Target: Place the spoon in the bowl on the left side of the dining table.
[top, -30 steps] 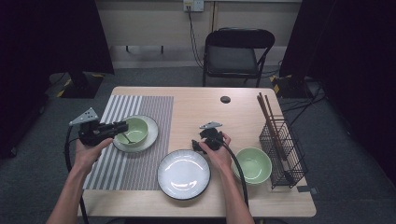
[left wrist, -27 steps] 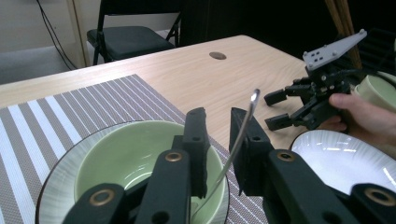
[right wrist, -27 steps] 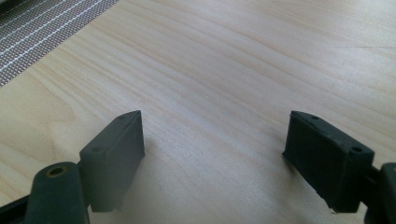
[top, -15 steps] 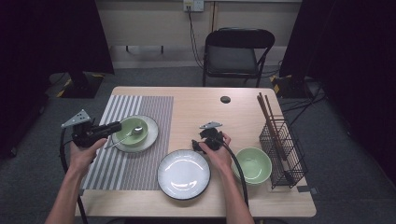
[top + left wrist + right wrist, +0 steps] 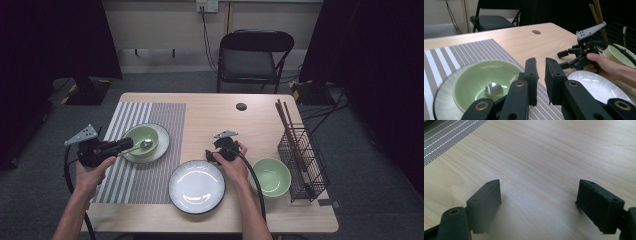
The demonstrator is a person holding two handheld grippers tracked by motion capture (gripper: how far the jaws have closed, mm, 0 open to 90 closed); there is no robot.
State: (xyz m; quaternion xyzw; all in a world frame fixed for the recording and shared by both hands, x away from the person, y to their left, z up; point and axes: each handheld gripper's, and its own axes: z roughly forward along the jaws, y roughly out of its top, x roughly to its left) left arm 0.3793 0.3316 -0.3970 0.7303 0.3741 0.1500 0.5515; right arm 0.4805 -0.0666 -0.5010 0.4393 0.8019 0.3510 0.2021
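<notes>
Left gripper view shows the left gripper (image 5: 540, 75) with jaws nearly pressed together on nothing, drawn back from the spoon (image 5: 142, 145) lying in the green bowl (image 5: 140, 140), while the right gripper (image 5: 214, 149) idles spread wide over bare table (image 5: 554, 152).

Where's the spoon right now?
In the high view the spoon lies in the green bowl on a plate over the striped placemat, left side of the table, just ahead of the left tool.
</notes>
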